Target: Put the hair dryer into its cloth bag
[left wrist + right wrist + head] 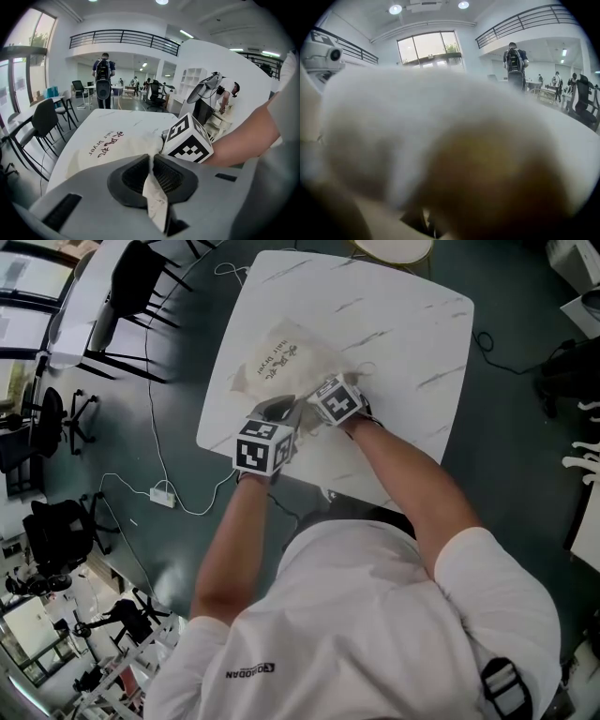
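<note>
Two grippers at near end of cloth bag (279, 365), bag lying by left edge of white table (403, 324), left gripper (151, 161) clamped tight on fold of bag cloth, right gripper (330, 390) pushed against bag just beside, its jaws smothered by blurred cloth, state unreadable

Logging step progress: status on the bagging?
Left gripper shut on edge of cloth bag. Right gripper pressed into cloth, jaws unreadable. Hair dryer not in sight. Bag on table, nothing blocking.
</note>
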`<control>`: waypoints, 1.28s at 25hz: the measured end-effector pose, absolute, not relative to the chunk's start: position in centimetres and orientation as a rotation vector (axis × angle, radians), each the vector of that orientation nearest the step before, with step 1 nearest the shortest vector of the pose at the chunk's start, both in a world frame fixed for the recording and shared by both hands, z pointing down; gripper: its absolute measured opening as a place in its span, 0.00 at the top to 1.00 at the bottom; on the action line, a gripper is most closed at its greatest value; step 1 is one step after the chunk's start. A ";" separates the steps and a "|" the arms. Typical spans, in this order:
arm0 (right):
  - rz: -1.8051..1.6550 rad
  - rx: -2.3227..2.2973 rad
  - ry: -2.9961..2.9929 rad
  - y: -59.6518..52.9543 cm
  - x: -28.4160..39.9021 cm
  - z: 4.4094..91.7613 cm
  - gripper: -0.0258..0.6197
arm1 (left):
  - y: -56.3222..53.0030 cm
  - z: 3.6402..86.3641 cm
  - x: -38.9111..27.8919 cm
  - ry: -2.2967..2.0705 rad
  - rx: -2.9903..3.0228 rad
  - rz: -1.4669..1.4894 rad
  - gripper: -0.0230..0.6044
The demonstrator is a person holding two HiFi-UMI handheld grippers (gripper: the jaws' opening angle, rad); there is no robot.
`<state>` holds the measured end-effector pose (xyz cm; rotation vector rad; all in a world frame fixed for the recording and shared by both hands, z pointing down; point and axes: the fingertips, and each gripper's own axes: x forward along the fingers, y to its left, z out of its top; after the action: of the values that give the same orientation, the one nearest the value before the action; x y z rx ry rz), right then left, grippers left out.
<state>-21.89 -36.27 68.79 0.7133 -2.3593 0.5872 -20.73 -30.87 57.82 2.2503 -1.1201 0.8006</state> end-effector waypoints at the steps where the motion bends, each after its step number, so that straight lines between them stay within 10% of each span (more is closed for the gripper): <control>1: 0.580 0.722 -2.360 -36.8 -22.0 68.8 0.60 | -31.2 57.8 -20.9 -1.127 2.245 0.797 0.88; 13: 0.483 0.679 -2.342 -36.2 -20.8 69.6 0.47 | -31.8 59.0 -20.9 -1.102 2.224 0.765 0.88; 32: 0.716 0.955 -2.436 -23.7 -5.3 60.1 0.57 | -28.1 64.8 -18.1 -0.940 2.336 1.273 0.86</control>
<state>-5.30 -23.71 60.12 0.9547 -2.4361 0.7159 -18.13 -28.10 64.77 2.3358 -0.9404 1.2732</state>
